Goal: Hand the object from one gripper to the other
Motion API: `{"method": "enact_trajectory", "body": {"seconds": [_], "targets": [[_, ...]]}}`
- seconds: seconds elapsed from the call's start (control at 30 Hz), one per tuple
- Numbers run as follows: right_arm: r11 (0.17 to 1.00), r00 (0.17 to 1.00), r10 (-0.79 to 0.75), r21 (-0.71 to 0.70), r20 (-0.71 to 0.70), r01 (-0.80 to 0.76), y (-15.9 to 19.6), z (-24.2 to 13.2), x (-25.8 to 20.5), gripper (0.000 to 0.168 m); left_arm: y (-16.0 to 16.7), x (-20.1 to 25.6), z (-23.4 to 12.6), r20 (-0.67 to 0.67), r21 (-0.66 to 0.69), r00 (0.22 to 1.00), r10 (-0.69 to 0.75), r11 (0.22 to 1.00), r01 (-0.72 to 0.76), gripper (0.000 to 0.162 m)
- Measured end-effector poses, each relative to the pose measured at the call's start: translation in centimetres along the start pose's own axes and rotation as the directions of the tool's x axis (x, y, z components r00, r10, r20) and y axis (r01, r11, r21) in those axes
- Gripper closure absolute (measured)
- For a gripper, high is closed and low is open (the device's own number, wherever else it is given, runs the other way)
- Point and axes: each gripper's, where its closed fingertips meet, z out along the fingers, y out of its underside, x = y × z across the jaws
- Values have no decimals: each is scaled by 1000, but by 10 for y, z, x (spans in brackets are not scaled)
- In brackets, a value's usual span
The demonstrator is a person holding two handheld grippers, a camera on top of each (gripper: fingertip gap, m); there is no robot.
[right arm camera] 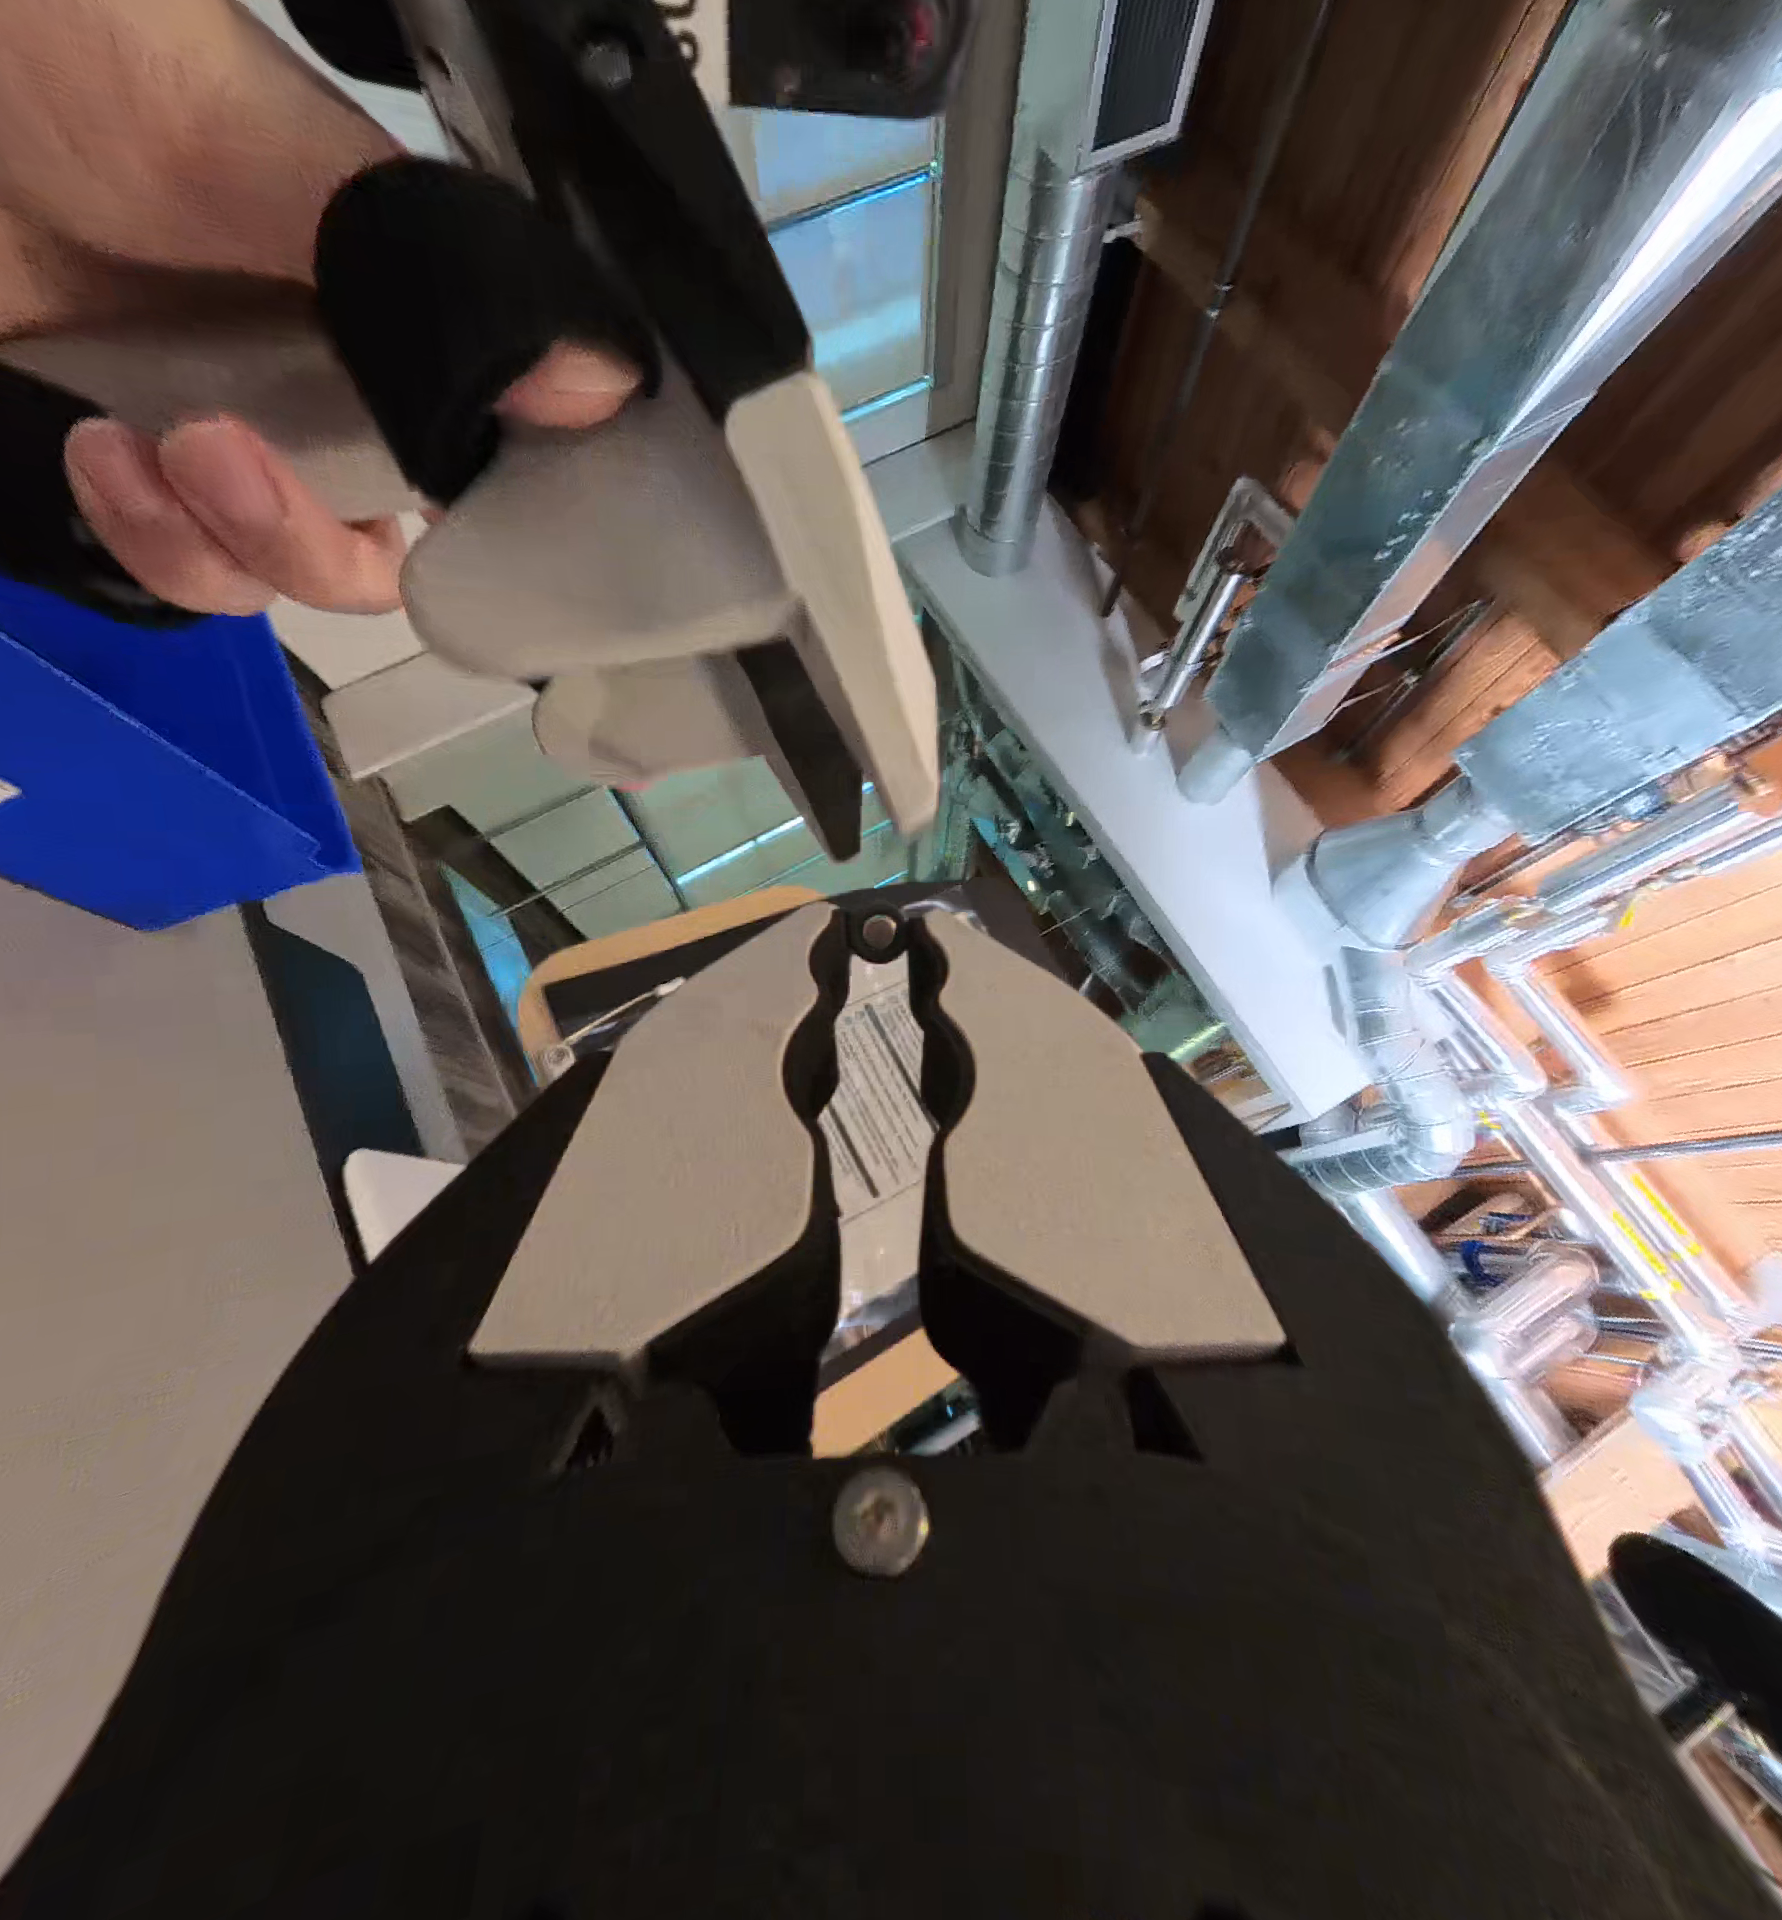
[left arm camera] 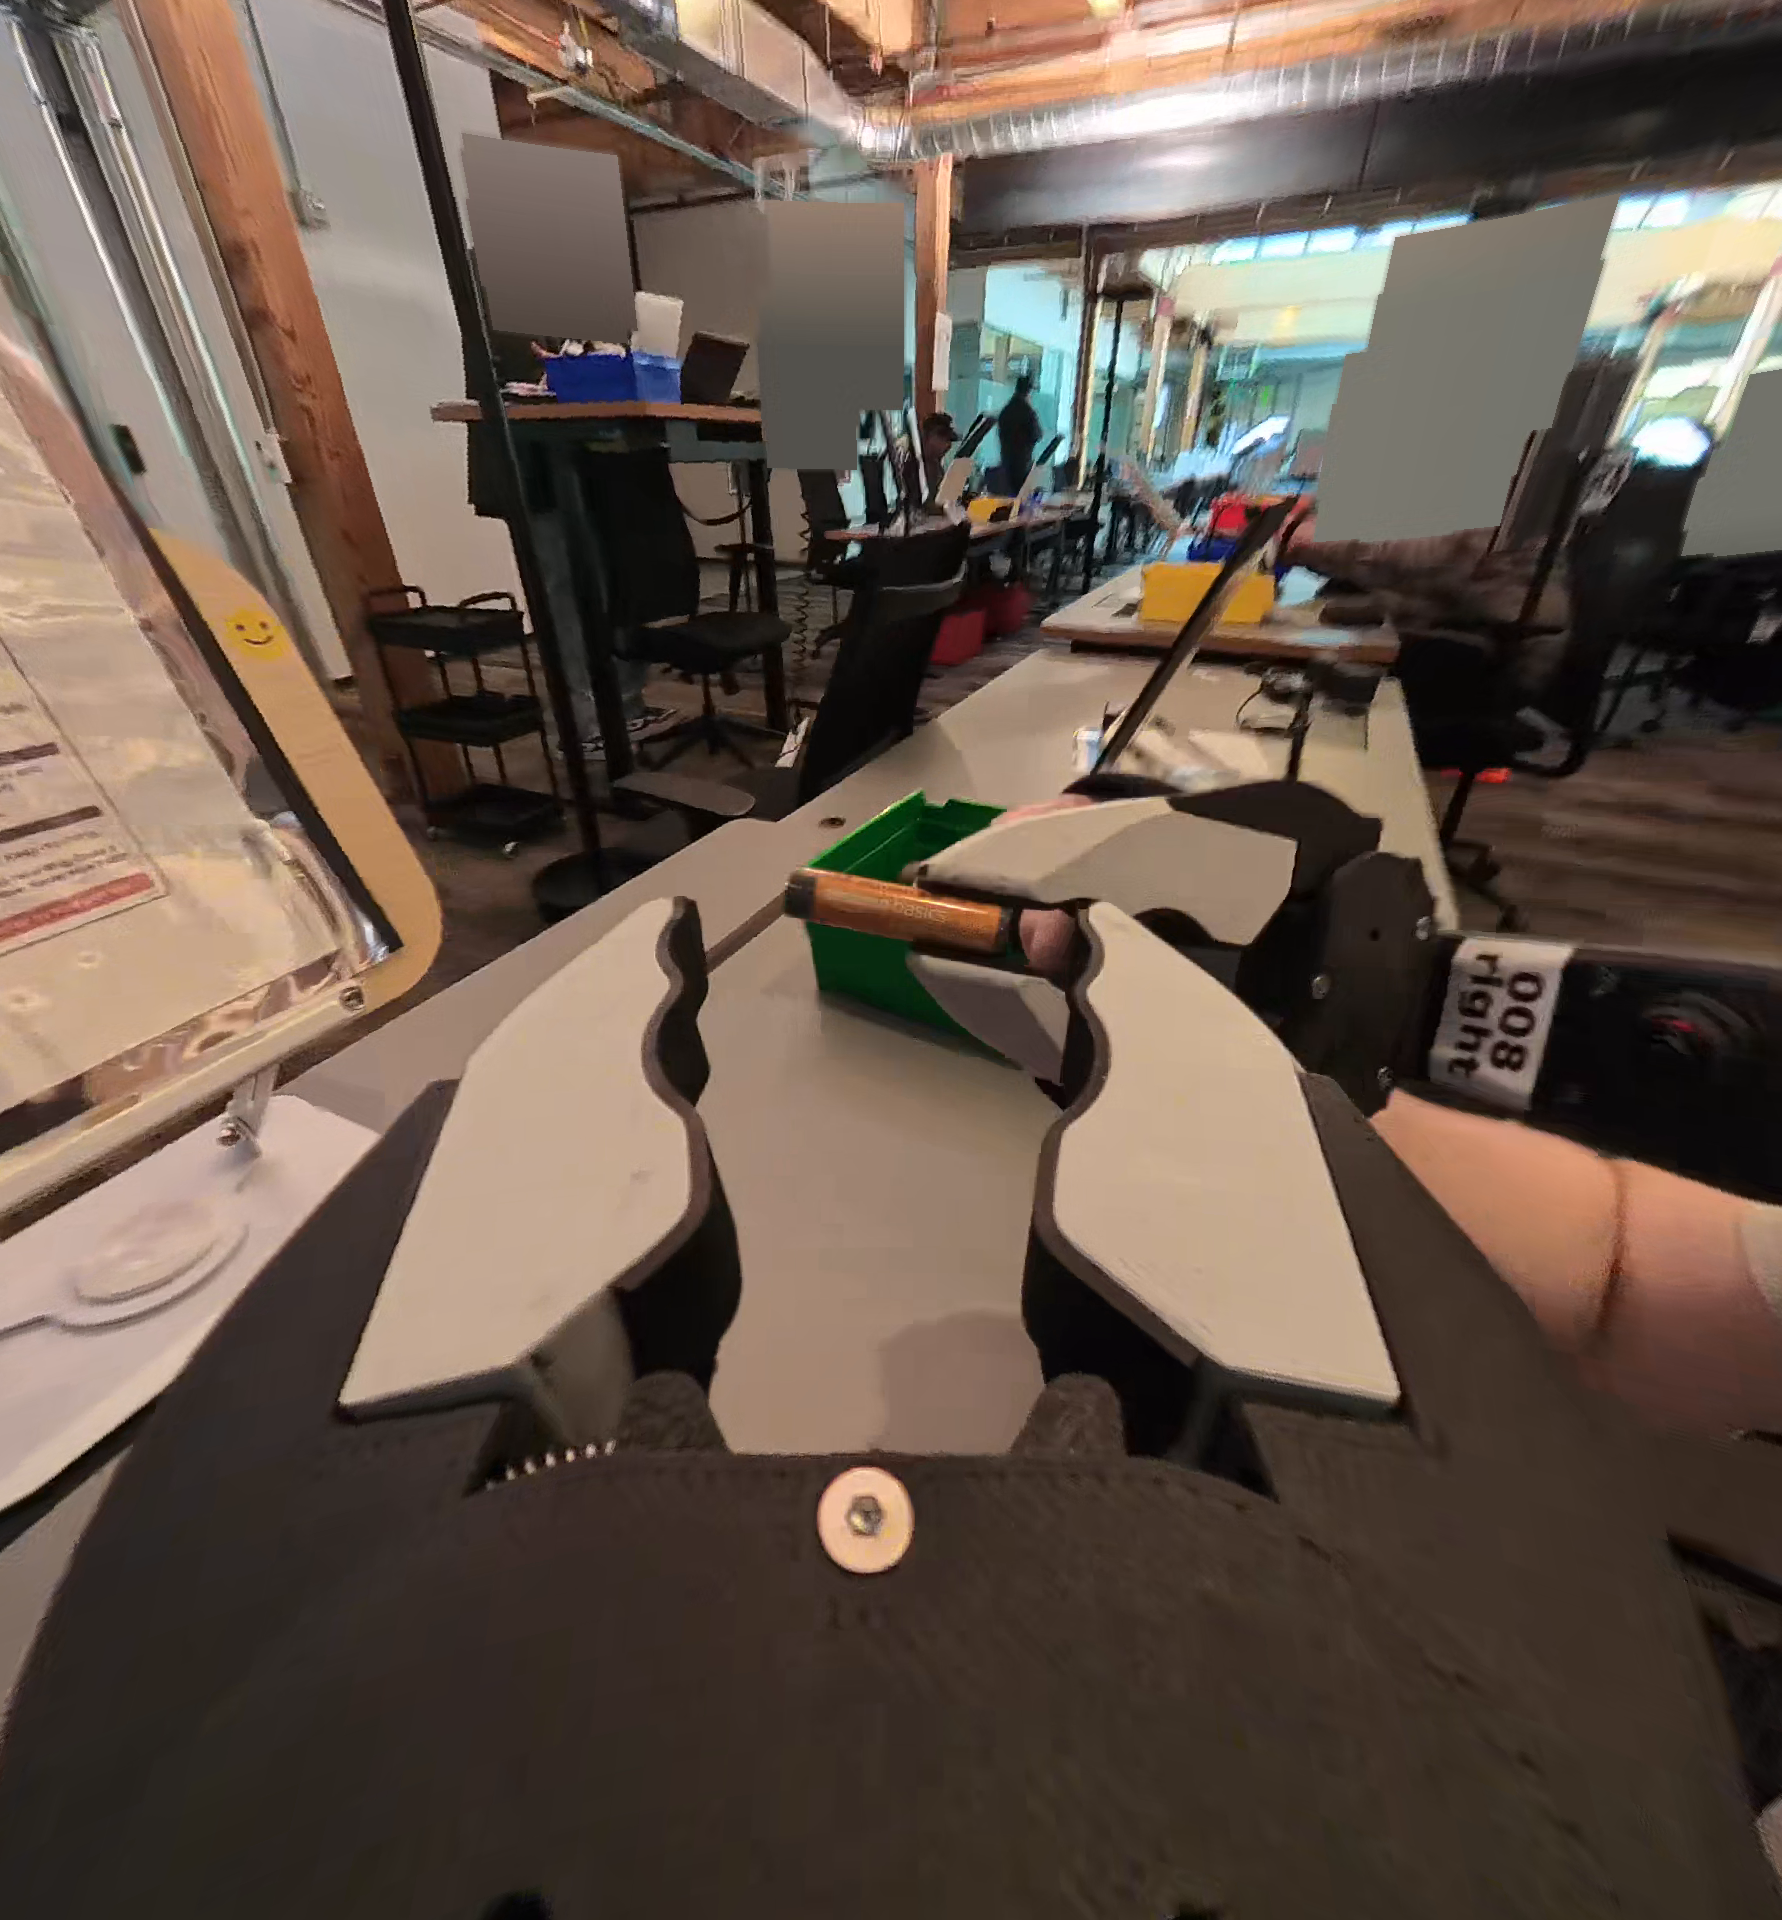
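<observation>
battery (left arm camera: pixel 902 914) crosswise ahead of left gripper (left arm camera: pixel 887 971), bin (left arm camera: pixel 866 862) on table (left arm camera: pixel 866 1195) behind it, right gripper (left arm camera: pixel 954 914) from right

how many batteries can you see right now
1: a battery held in the right tongs, above the green bin. More may lie hidden inside the bin.

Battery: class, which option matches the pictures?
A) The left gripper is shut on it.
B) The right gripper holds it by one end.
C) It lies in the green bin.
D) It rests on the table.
B: the right gripper pinches one end of the battery, held above the green bin, while the left gripper stands open, not touching it.
</observation>
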Motion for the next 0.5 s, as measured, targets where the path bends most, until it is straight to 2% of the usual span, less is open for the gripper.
{"method": "enact_trajectory", "body": {"seconds": [0.13, 0.2, 0.33, 0.5], "targets": [[998, 998, -58, 4, -6, 58, -8, 2, -6, 157, 6, -4, 0, 114, -69, 977, 178, 983, -171, 101], [996, 996, -85, -8, 3, 85, -7, 2, -8, 157, 8, -3, 0, 123, -89, 962, 245, 968, -235, 109], [994, 994, -105, 40, 42, 104, -11, -1, -15, 157, 13, 3, 0, 99, -126, 930, 355, 931, -342, 112], [984, 988, -151, 99, 18, 149, -19, -5, -17, 157, 17, 10, -3, 30, -146, 952, 306, 943, -299, 112]]}}
